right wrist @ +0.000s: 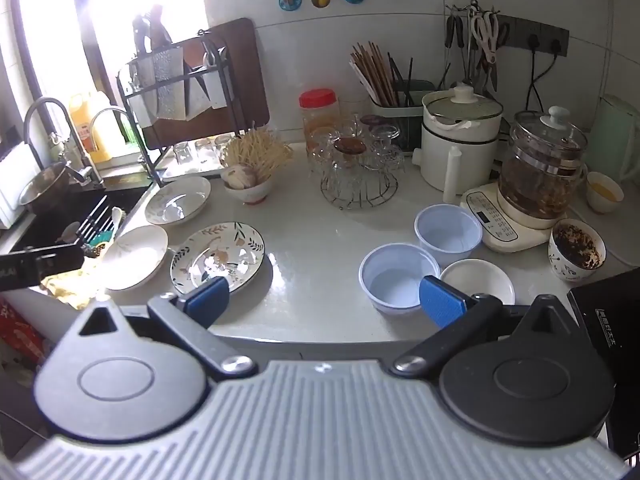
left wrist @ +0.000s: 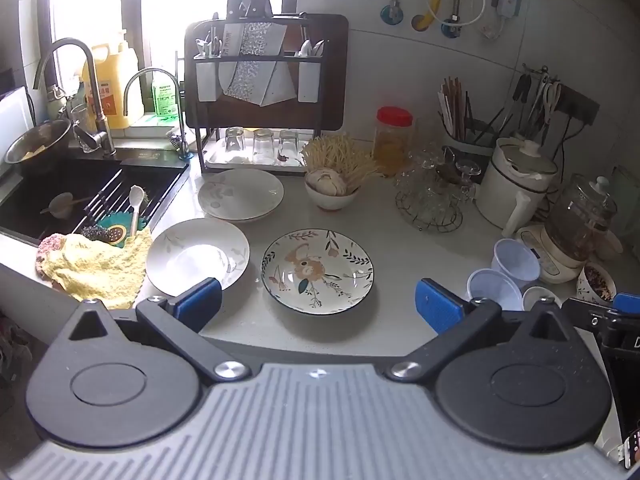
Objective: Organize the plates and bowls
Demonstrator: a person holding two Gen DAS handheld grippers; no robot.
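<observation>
Three plates lie left of centre on the pale counter: a floral plate [left wrist: 317,270] [right wrist: 218,258], a near white plate [left wrist: 196,256] [right wrist: 134,258] and a far white plate [left wrist: 240,194] [right wrist: 178,200]. Two pale blue plastic bowls [right wrist: 448,232] [right wrist: 398,278] and a small white dish [right wrist: 478,284] sit to the right, also seen as bowls [left wrist: 516,260] at the right of the left wrist view. My left gripper [left wrist: 319,306] hovers open just before the floral plate. My right gripper [right wrist: 324,302] hangs open over bare counter between the plates and the bowls. Neither holds anything.
A sink [left wrist: 80,196] with a yellow cloth [left wrist: 96,268] lies at the left. Behind stand a dish rack [left wrist: 260,92], a garlic bowl [left wrist: 330,192], a wire stand of glasses [right wrist: 356,168], a white pot [right wrist: 460,136], a glass kettle [right wrist: 536,176] and a dirty cup [right wrist: 576,250].
</observation>
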